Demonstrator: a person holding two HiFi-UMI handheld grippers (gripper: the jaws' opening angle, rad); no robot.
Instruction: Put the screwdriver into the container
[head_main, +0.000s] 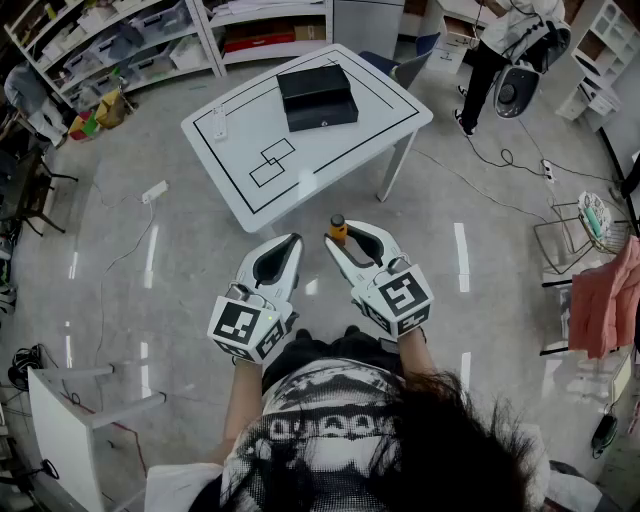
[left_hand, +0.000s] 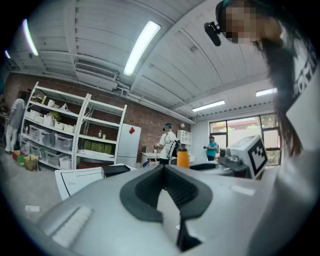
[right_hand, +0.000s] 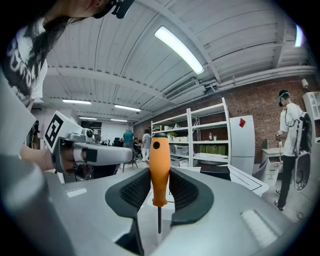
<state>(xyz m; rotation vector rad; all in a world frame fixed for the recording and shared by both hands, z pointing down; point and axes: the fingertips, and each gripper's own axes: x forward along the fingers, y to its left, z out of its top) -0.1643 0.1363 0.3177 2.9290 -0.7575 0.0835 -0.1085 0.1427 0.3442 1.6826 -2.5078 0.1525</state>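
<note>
My right gripper is shut on an orange-handled screwdriver. In the right gripper view the screwdriver stands upright between the pads, handle up and thin shaft pointing down. My left gripper is held beside it, and its jaws are shut with nothing in them. A black open container sits on the white table, well ahead of both grippers. It also shows as a dark box in the right gripper view.
Shelving racks line the back left. A person stands at the back right. A white stool is at the lower left. Cables and a power strip lie on the floor. A rack holding pink cloth is at the right.
</note>
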